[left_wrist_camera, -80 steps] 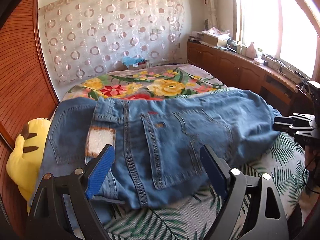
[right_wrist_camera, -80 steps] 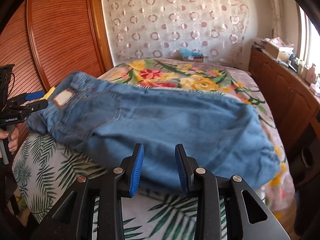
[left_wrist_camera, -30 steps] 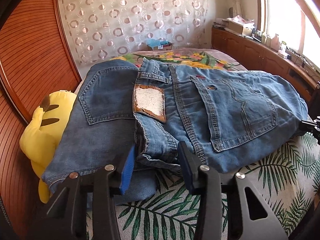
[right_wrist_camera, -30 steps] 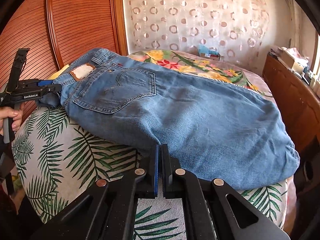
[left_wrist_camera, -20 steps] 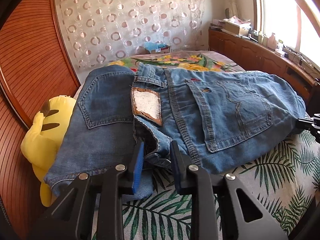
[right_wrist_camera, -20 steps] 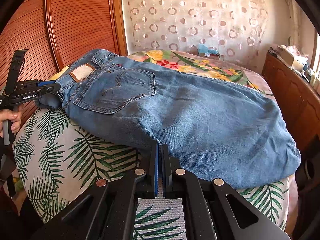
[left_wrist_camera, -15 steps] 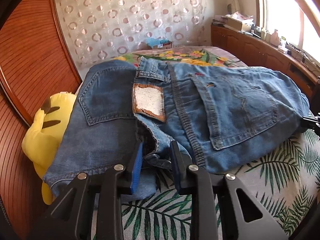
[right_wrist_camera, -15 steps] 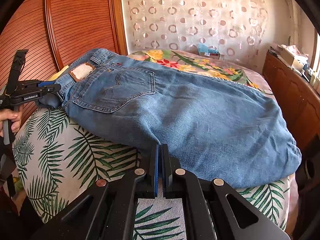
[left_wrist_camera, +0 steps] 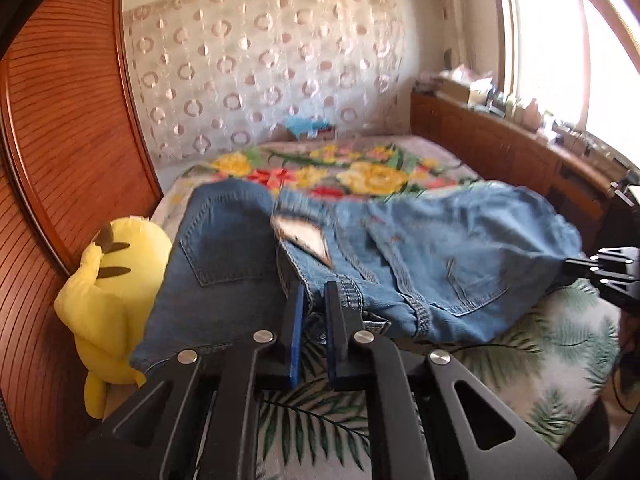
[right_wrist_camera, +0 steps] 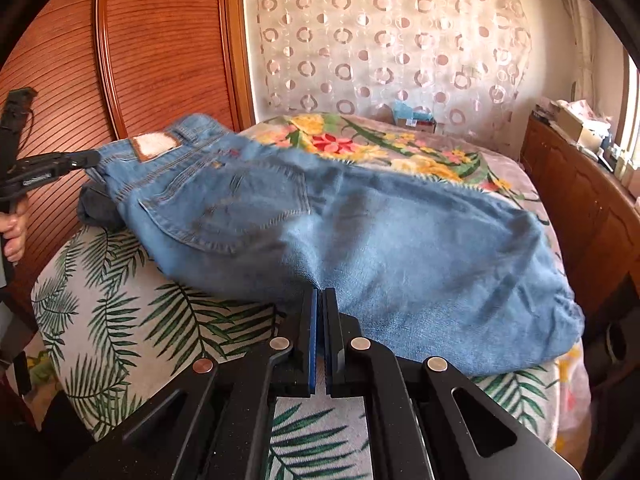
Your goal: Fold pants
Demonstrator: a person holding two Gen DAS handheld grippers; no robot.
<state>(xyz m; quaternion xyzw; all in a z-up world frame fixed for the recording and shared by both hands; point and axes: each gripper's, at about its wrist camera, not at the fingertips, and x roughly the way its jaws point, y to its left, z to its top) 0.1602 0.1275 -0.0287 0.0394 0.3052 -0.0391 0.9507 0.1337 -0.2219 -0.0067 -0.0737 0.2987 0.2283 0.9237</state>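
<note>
Blue jeans lie across the bed, back pockets up, with a white waist patch. My left gripper has a bunch of the waistband between its blue pads; its jaws are closing and the pads press the denim, which hangs lifted off the bed. In the right wrist view the jeans stretch from that left gripper at the far left down to my right gripper. The right gripper is shut on the near edge of the leg fabric. From the left wrist view the right gripper pinches the denim to a point.
A yellow plush toy leans against the wooden panel at the left. The palm-leaf blanket covers the near bed, the floral cover the far part. A wooden cabinet with clutter runs under the window. A hand holds the left gripper's handle.
The left gripper's jaws narrowed onto the waistband and rose, lifting the waist end off the bed. The right gripper stayed shut in place on the leg edge.
</note>
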